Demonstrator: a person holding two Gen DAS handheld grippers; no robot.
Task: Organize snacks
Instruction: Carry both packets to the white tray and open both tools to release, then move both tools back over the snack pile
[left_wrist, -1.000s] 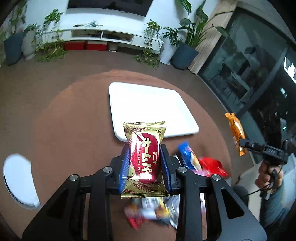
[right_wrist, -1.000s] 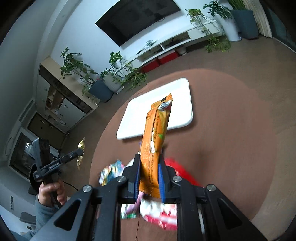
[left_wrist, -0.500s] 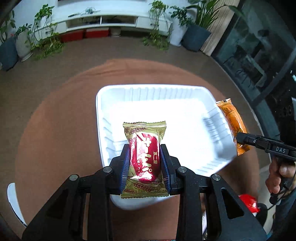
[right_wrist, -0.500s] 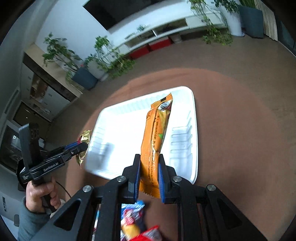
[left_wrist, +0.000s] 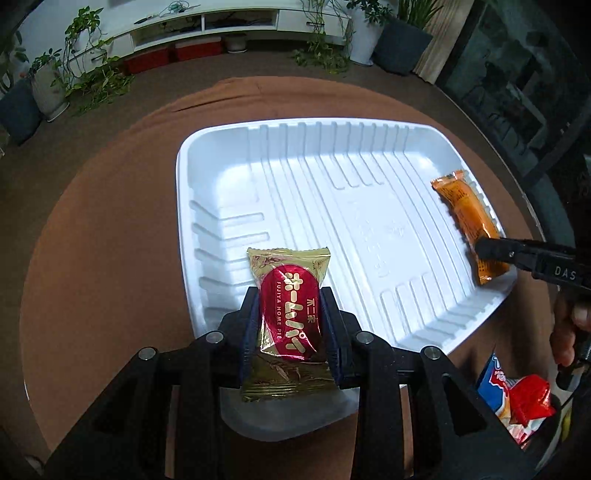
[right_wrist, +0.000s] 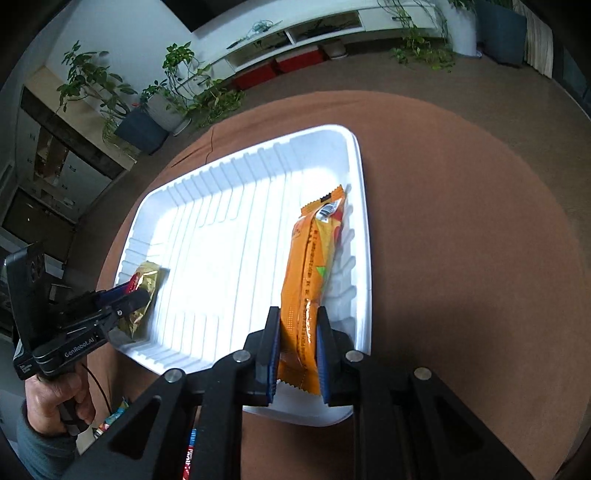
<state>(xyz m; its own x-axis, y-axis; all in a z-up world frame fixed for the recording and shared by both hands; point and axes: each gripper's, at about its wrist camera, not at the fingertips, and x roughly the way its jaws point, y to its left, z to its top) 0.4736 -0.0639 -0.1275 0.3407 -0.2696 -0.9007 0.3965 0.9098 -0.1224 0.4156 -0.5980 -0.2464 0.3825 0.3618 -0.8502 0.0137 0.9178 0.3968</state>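
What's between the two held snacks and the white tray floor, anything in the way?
Nothing visible. The gold pie packet in the left gripper and the orange bar in the right gripper hang over bare tray floor, at opposite sides.

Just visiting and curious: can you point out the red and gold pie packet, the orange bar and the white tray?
red and gold pie packet (left_wrist: 290, 317), left wrist view, its red oval label.
orange bar (right_wrist: 308, 273), right wrist view, mid-wrapper.
white tray (left_wrist: 295, 123), left wrist view, far rim.
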